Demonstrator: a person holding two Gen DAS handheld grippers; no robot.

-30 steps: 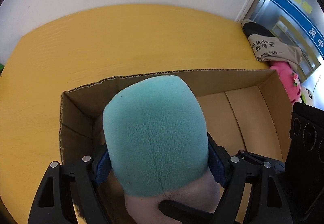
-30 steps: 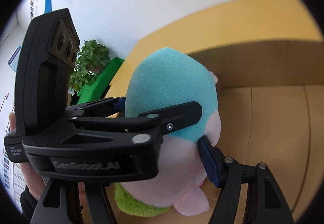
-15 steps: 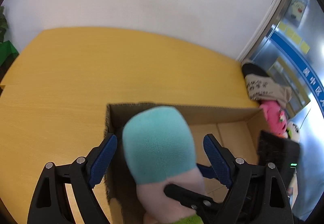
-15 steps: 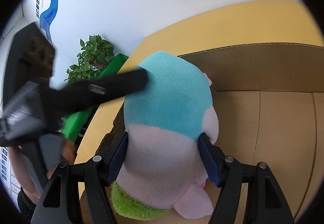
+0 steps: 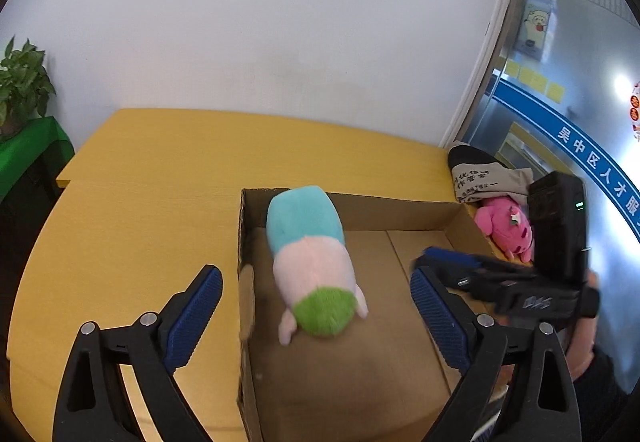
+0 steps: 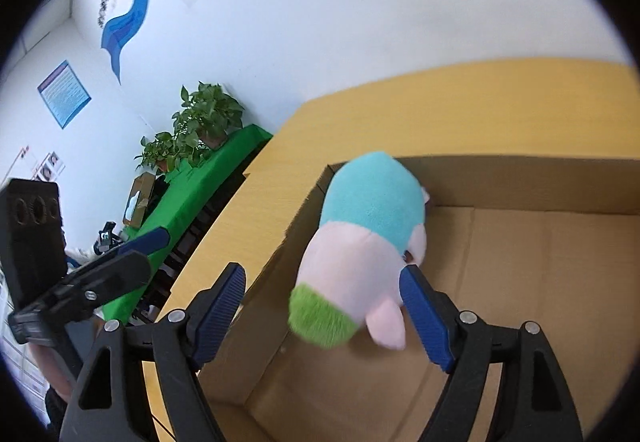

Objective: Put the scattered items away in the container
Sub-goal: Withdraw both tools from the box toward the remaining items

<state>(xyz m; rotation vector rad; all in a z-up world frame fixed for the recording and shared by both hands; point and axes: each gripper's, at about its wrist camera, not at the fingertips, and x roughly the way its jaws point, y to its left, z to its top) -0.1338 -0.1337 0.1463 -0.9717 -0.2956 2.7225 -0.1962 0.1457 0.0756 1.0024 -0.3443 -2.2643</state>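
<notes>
We see the plush toy (image 5: 310, 258) lying inside the cardboard box (image 5: 400, 208) on the yellow table (image 5: 140, 222); left gripper (image 5: 316, 316) and right gripper (image 6: 322, 312), jaws just widened, both released above it.

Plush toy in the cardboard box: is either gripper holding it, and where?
Neither. The plush toy lies in the box, both jaws open, just widened.

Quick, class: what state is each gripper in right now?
Left gripper: open, just widened, holding nothing.
Right gripper: open, just widened, plush released in box.
</notes>
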